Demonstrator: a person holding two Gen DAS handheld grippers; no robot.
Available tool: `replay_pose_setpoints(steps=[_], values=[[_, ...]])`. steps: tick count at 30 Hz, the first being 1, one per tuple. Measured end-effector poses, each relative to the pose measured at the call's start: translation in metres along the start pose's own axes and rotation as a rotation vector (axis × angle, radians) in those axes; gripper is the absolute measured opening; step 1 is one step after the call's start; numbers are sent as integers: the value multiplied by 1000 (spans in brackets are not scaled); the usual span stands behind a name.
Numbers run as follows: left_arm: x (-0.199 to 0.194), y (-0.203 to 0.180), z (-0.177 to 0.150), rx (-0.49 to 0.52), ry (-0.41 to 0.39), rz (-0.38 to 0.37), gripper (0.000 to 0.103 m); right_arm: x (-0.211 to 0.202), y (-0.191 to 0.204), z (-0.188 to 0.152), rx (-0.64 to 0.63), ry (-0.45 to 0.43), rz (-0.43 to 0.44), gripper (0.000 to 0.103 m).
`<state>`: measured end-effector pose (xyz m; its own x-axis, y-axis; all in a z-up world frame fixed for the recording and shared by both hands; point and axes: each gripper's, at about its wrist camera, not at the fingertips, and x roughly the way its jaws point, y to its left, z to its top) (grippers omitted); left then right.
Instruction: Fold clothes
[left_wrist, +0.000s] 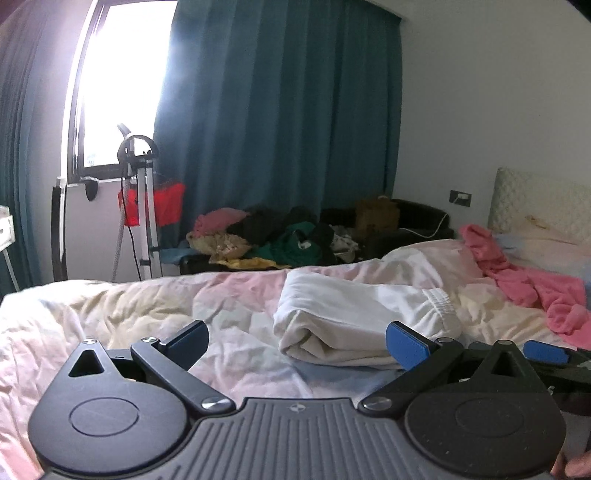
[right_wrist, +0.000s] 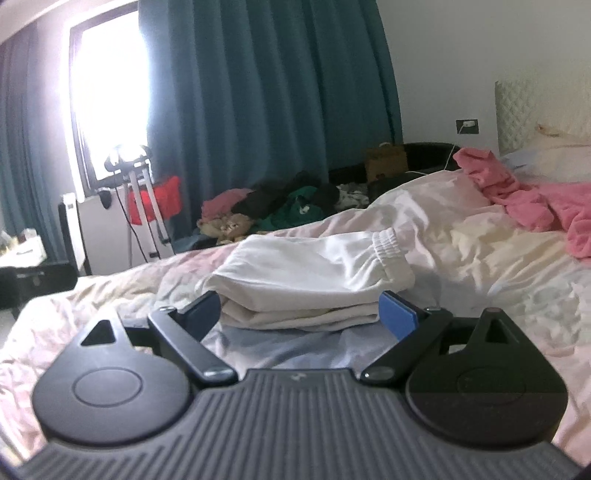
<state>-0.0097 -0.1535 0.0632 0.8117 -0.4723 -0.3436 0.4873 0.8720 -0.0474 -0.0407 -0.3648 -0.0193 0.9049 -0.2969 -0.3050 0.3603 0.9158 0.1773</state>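
A folded white cotton garment with an elastic waistband (right_wrist: 310, 273) lies on the bed's rumpled pale pink-and-cream duvet (right_wrist: 480, 258), long axis left to right. The right gripper (right_wrist: 308, 317), jaws wide and empty, faces it squarely and nearest. The left gripper (left_wrist: 297, 341), also wide, sits left. Teal curtains (left_wrist: 277, 110) behind.

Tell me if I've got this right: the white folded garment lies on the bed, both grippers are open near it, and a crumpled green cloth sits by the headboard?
Nearly. The crumpled cloth by the headboard is pink, not green, as the right wrist view shows. The rest holds: the white folded garment lies on the bed, with the left gripper and right gripper open near it.
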Motion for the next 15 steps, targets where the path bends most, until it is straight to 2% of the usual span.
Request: replay_pose_setpoints(steps=[3,15], values=[[1,-2,-2,-8,-2,-18,103,-2,3,-2,-19,2,5,94],[-2,-11,-3,19,-1,-11,103,0,1,-3,-10,20,4,94]])
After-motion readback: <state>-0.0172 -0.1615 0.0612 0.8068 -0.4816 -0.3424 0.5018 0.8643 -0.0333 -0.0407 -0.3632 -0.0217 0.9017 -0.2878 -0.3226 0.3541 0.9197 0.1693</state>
